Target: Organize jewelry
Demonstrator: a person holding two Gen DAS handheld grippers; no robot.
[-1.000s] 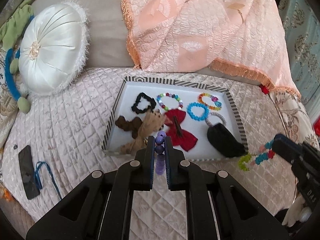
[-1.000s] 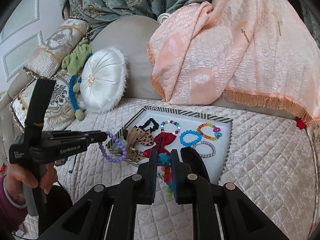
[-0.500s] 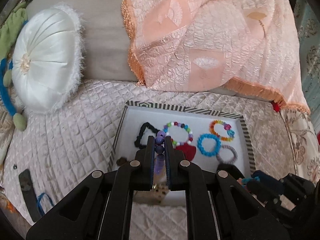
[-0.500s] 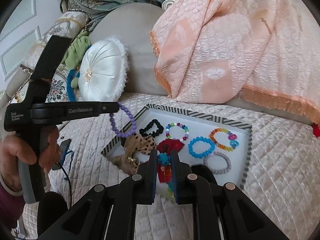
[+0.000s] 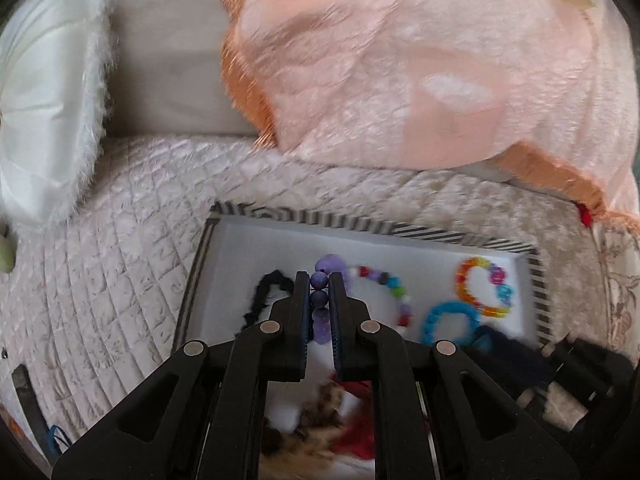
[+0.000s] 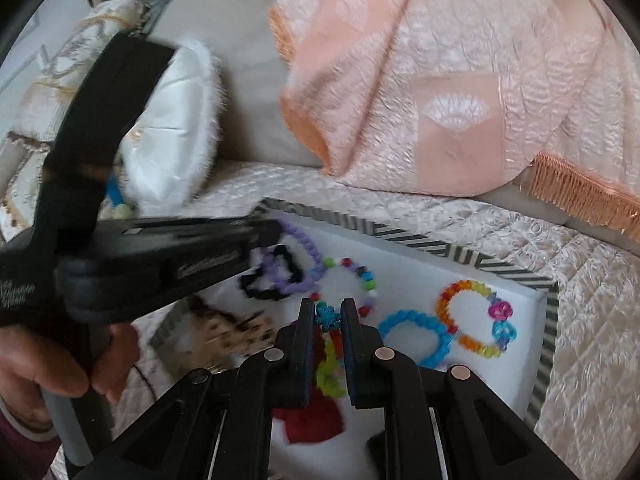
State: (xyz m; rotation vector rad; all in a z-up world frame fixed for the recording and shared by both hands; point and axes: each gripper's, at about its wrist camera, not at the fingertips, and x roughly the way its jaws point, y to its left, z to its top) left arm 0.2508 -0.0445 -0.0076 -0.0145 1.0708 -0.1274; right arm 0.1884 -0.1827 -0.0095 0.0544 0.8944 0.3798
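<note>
A white tray with a striped rim (image 5: 360, 229) (image 6: 420, 238) lies on the quilted sofa seat. My left gripper (image 5: 319, 280) is shut on a purple bead bracelet (image 5: 320, 300) and holds it over the tray's far left part; from the right wrist view the bracelet (image 6: 304, 248) hangs from its tip. My right gripper (image 6: 328, 312) is shut on a multicolour flower bracelet (image 6: 330, 360) above the tray's near middle. In the tray lie a black scrunchie (image 6: 276, 276), a multicolour bead bracelet (image 6: 362, 280), a blue bracelet (image 6: 416, 334), a rainbow bracelet (image 6: 472, 316), a red bow (image 6: 312, 420) and a leopard bow (image 6: 232, 332).
A peach fringed blanket (image 5: 420, 64) drapes over the sofa back behind the tray. A white round cushion (image 5: 44, 92) stands at the left. A dark phone (image 5: 26, 404) with a blue cord lies on the seat at the lower left.
Both grippers have moved forward over the tray, each with its bracelet. The left gripper's purple bracelet now hangs over the black scrunchie area. The views are motion-blurred.
</note>
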